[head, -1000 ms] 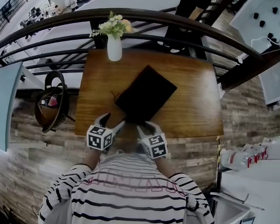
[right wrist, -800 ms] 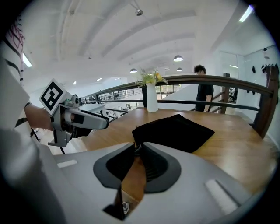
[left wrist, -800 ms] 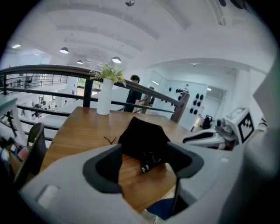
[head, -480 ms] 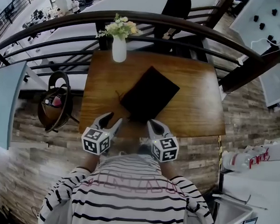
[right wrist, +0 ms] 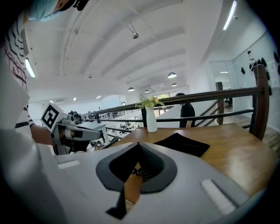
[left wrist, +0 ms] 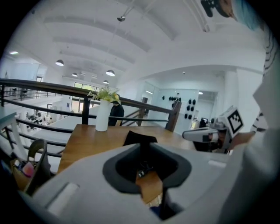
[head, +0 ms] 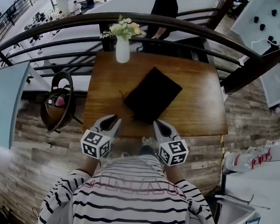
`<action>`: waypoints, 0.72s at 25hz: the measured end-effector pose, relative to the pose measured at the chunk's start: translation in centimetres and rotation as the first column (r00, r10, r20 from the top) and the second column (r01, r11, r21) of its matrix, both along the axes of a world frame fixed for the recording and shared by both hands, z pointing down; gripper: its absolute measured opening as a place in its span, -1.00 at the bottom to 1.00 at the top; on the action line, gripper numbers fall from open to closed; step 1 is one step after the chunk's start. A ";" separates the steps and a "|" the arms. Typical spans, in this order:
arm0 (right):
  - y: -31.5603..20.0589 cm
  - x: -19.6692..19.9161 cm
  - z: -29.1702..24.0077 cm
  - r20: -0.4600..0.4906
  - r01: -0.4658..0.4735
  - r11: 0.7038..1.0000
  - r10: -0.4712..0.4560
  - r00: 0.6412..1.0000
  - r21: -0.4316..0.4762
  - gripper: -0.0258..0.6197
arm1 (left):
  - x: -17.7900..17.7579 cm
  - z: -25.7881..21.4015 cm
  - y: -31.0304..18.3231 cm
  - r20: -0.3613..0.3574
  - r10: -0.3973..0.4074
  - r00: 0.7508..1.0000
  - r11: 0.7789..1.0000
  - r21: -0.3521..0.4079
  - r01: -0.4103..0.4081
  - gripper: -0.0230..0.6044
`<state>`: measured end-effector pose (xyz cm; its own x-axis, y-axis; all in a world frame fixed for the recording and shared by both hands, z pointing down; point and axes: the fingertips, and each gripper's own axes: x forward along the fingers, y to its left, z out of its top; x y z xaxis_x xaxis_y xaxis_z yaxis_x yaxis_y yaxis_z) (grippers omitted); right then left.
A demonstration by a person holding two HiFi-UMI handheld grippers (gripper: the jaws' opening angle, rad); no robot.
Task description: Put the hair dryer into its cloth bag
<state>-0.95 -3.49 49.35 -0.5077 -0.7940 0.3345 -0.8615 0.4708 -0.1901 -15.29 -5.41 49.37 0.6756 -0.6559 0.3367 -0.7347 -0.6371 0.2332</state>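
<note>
The black cloth bag (head: 152, 95) lies flat on the wooden table (head: 196, 107), one corner towards me. I see no hair dryer in any view. My left gripper (head: 112, 120) hovers over the table's near edge, left of the bag's near corner. Its jaws have just been closing and stand a narrow slit apart with nothing between them (left wrist: 143, 146). Right of that corner my right gripper (head: 159, 125) is shut on nothing (right wrist: 139, 146). Both point over the table at the bag (left wrist: 139, 138) (right wrist: 183, 143) without touching it.
A white vase of flowers (head: 122, 45) stands at the table's far left edge. A dark curved railing (head: 191, 25) runs behind the table, with a person (head: 164, 14) beyond it. A brown bag (head: 58, 107) sits on the floor to the left, a white counter (head: 258, 185) to the right.
Both grippers have lifted off the bag's near edge and drawn back towards me, a little further apart. The left jaws have narrowed from wide open and the right jaws have shut.
</note>
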 end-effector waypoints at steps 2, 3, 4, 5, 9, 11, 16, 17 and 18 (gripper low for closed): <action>0.4 -0.1 -0.3 0.005 0.000 1.000 0.000 1.000 0.001 -0.92 | -0.3 -0.2 0.4 0.006 0.001 1.000 1.000 0.003 -0.001 -0.75; 0.5 -0.1 -0.5 0.006 0.002 1.000 -0.002 1.000 0.003 -0.92 | -0.4 -0.3 0.6 0.009 0.002 1.000 1.000 0.007 -0.002 -0.78; 0.6 -0.2 -0.7 0.007 0.006 1.000 -0.006 1.000 0.006 -0.92 | -0.6 -0.5 0.7 0.014 0.002 1.000 1.000 0.014 -0.002 -0.84; 0.7 -0.3 -1.0 0.006 0.010 1.000 -0.010 1.000 0.010 -0.92 | -0.7 -0.7 0.7 0.018 0.002 1.000 1.000 0.022 -0.002 -0.89; 0.8 -0.5 -1.5 0.004 0.020 1.000 -0.020 1.000 0.020 -0.92 | -1.1 -1.0 0.9 0.028 0.005 1.000 0.999 0.034 -0.006 -0.92; 0.9 -0.5 -1.7 0.006 0.024 1.000 -0.025 1.000 0.020 -0.92 | -1.2 -1.0 1.0 0.032 0.007 0.999 0.999 0.032 -0.008 -0.92; 0.9 -0.4 -2.0 0.006 0.033 0.999 -0.033 0.999 0.013 -0.92 | -1.4 -1.0 1.3 0.040 -0.003 0.999 1.000 0.023 0.002 -0.92; 0.9 -0.4 -2.0 0.004 0.034 0.999 -0.034 0.999 0.013 -0.92 | -1.5 -1.0 1.3 0.040 -0.007 0.999 1.000 0.023 0.006 -0.92; 0.8 -0.4 -2.0 0.003 0.034 0.999 -0.034 0.999 0.013 -0.92 | -1.6 -1.0 1.4 0.039 -0.013 0.999 1.000 0.022 0.012 -0.92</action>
<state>-1.33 -2.66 47.37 -0.5360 -0.7801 0.3227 -0.8441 0.5025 -0.1871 -16.89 -4.05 48.35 0.6539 -0.6719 0.3478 -0.7510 -0.6322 0.1905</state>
